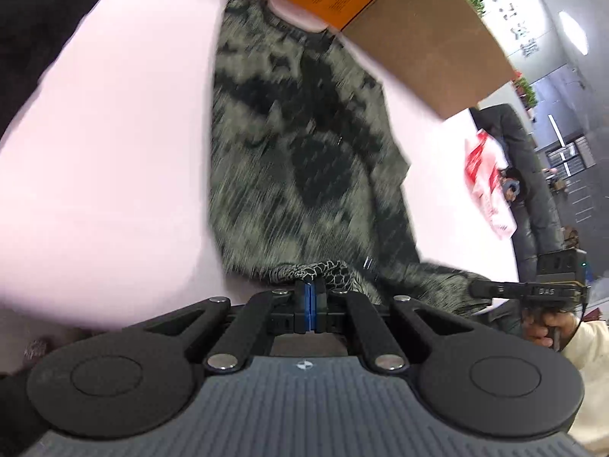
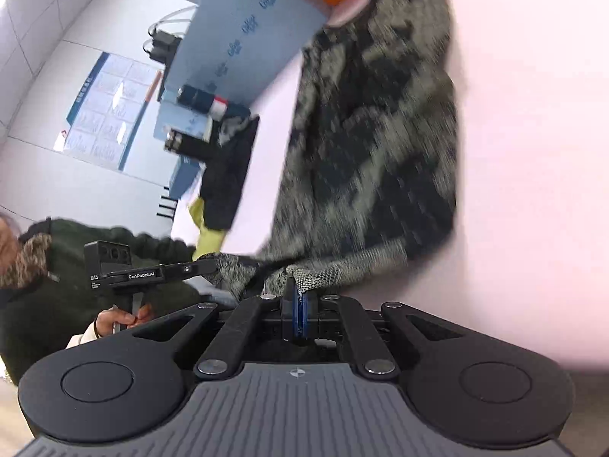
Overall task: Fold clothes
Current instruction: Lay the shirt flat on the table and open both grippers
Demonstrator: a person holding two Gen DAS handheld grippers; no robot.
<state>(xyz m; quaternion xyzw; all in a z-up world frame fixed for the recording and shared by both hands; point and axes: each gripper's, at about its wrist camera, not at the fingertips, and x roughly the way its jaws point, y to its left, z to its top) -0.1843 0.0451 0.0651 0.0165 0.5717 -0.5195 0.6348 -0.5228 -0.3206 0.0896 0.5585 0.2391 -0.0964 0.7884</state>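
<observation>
A grey-and-black patterned knit garment [image 1: 304, 152] lies stretched on the pale pink table [image 1: 114, 152], blurred by motion. My left gripper [image 1: 311, 293] is shut on its near edge. My right gripper [image 2: 298, 297] is shut on another part of the same near edge of the garment [image 2: 373, 133]. In the left wrist view the right gripper [image 1: 479, 289] shows at the right, clamping the cloth. In the right wrist view the left gripper [image 2: 209, 266] shows at the left, clamping the cloth.
An orange and brown cardboard box [image 1: 399, 26] stands at the table's far edge. A dark garment [image 1: 34, 38] lies far left, also seen in the right wrist view [image 2: 228, 175]. A red-and-white plastic bag [image 1: 487, 182] lies at the right. A blue panel [image 2: 243, 38] stands behind.
</observation>
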